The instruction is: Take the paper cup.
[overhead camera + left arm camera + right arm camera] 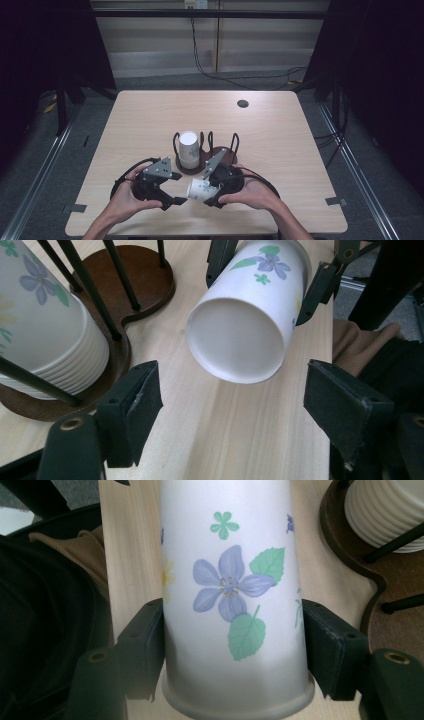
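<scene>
In the high view, the right gripper (206,196) grasps a paper cup (199,190) lying sideways just above the table (150,115), its base pointing toward the left gripper (177,201), which sits just beside it. Behind them stands a dark wire rack (212,150) holding a stack of cups (189,149) upside down.

In the left gripper view, that gripper's jaws stand apart and touch nothing; the cup (245,315) hangs ahead of them, its white base facing the camera, clamped between the right gripper's black pads (314,290). The stack (45,325) sits in the rack (145,275) at the left.

In the right gripper view, both pads (330,645) press the flowered cup (230,600) on its sides, near its rim.
</scene>
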